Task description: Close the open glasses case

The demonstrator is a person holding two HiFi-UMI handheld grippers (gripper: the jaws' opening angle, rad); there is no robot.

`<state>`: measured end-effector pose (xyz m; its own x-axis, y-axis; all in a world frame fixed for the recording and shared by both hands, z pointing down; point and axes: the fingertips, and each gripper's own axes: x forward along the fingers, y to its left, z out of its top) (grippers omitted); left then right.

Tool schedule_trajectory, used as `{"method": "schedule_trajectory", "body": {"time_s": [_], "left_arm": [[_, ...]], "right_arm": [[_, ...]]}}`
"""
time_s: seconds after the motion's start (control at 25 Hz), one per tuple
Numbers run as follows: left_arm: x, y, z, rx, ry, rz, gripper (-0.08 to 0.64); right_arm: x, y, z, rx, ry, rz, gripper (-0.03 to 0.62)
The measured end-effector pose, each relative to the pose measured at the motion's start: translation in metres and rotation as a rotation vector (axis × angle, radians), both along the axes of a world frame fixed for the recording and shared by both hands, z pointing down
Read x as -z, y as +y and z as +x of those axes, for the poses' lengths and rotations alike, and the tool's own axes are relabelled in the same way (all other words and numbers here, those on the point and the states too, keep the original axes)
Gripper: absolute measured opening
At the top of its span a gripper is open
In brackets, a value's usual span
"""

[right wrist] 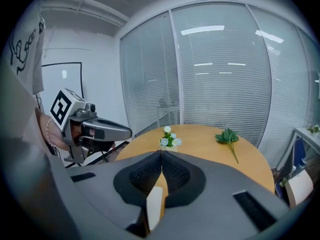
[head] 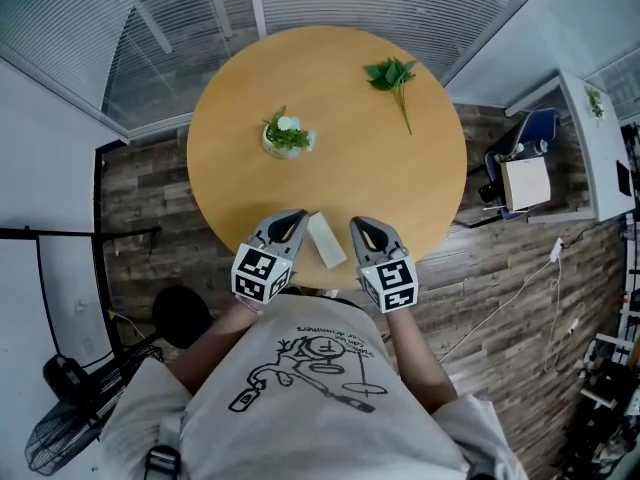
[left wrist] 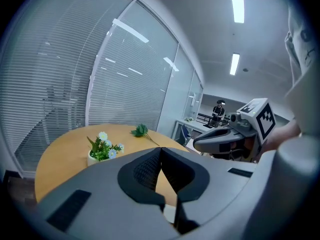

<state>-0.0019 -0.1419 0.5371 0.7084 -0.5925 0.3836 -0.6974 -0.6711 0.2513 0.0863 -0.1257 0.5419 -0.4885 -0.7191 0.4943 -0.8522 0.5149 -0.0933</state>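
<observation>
Wood of the round table (head: pixel 340 158) under a pale glasses case (head: pixel 326 239), right at the near edge. Probably best to steady the base with one tool and fold the lid down gently with the other. Flanked by left gripper (head: pixel 294 217) and right gripper (head: pixel 362 225), angled inward, each with jaws pressed together, empty.

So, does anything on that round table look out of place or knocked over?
Nothing is spilled or broken. The one odd thing is the green sprig lying flat on the table, loose, well apart from the upright flower pot. The white case sits close to the table's near edge.
</observation>
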Motion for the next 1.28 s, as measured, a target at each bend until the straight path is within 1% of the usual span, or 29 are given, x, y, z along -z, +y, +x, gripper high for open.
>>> {"method": "schedule_trajectory", "body": {"time_s": [0.52, 0.8, 1.28], "left_arm": [[0.053, -0.004, -0.003, 0.019, 0.071, 0.085, 0.02], [0.083, -0.004, -0.002, 0.017, 0.081, 0.159, 0.02], [0.125, -0.007, 0.001, 0.023, 0.096, 0.244, 0.021]], "right_arm": [[0.058, -0.004, -0.002, 0.024, -0.023, 0.089, 0.011], [0.085, -0.005, 0.0, 0.031, -0.041, 0.134, 0.011], [0.123, -0.009, 0.004, 0.053, -0.071, 0.186, 0.022]]}}
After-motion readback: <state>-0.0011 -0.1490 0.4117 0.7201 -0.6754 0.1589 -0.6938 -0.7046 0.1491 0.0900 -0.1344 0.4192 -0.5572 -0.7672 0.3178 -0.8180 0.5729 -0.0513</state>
